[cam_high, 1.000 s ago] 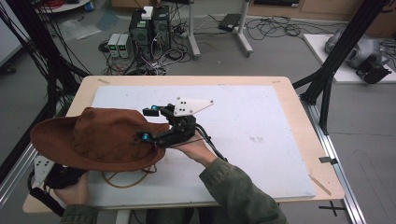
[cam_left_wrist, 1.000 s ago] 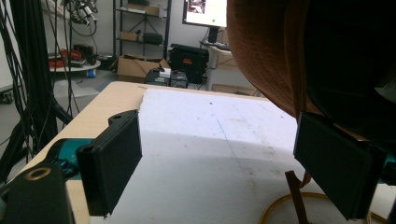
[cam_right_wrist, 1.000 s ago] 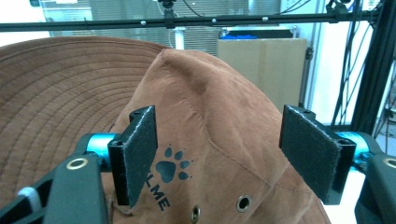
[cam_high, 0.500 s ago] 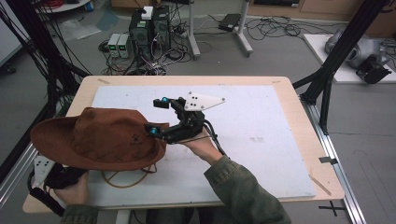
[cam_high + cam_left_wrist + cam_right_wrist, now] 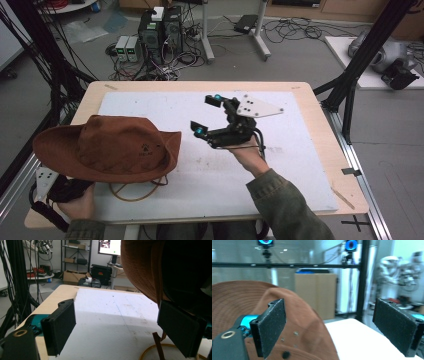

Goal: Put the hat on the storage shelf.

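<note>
While the right gripper [image 5: 207, 115] hangs above the white mat [image 5: 280, 165], its jaws stand spread wide with nothing between them; they have just been opening. Just off its jaw tips lies the hat [image 5: 107, 147], apart from them, with a strip of bare mat between the brim edge and the nearer tip. The hat is brown, felt-like, with a wide brim that curls up at the sides and a creased crown bearing a small dark mark on the side that faces the person. In the right gripper view the hat [image 5: 274, 322] sits ahead of the jaws and low to their left, showing small metal eyelets in the crown and rings of stitching on the brim. A tan cord [image 5: 137, 187] loops out from under the brim onto the mat.

The left gripper [image 5: 52, 187] sits under the near edge of the brim, beside the table's [image 5: 320, 120] front corner. In the left gripper view its jaws are spread; the hat [image 5: 145, 267] hangs over the right-hand jaw, and whether that jaw touches the brim cannot be told.
</note>
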`<state>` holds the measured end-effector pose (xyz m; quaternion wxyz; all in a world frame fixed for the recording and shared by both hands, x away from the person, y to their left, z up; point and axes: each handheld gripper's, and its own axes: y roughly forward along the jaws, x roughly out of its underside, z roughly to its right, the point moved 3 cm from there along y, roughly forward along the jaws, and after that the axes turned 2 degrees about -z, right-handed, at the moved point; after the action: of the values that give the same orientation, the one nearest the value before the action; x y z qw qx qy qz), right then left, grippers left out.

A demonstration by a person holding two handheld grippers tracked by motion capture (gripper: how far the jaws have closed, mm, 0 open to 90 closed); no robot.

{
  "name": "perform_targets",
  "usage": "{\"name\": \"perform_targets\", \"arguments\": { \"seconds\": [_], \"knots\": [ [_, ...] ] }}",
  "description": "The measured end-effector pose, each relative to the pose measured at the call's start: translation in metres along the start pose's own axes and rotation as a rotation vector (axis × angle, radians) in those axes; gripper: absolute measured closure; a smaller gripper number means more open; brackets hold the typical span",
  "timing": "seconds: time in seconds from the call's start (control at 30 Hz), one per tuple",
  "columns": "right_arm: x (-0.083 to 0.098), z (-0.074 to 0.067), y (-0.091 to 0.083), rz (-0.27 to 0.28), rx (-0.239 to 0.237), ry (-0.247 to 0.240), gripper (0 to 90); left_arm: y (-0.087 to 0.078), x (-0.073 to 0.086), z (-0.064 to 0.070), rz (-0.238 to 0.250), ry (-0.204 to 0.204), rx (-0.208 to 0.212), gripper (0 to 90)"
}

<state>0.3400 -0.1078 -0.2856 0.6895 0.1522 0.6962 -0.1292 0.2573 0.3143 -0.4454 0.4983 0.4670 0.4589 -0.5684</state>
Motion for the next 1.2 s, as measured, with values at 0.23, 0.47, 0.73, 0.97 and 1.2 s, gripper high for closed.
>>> {"name": "perform_targets", "arguments": {
  "seconds": [0.23, 0.47, 0.73, 0.97, 1.2],
  "knots": [
    [-0.007, 0.023, -0.068, 0.028, 0.201, 0.004, 11.1, -0.001, 0.0, 0.0, 0.002, 0.002, -0.003, 15.5],
    [-0.008, 0.036, -0.118, 0.065, 0.337, 0.021, 11.1, -0.002, 0.0, 0.0, 0.004, -0.001, -0.008, 15.5],
    [0.006, 0.04, -0.164, 0.067, 0.551, -0.022, 11.2, -0.002, -0.001, 0.001, 0.005, 0.002, -0.009, 15.5],
    [0.039, 0.046, -0.184, 0.049, 0.833, 0.083, 11.2, -0.003, 0.0, -0.001, 0.005, -0.001, -0.015, 15.5],
    [0.075, 0.05, -0.185, -0.018, 0.955, 0.091, 11.2, -0.002, 0.001, -0.001, 0.001, 0.0, -0.015, 15.5]
  ]
}}
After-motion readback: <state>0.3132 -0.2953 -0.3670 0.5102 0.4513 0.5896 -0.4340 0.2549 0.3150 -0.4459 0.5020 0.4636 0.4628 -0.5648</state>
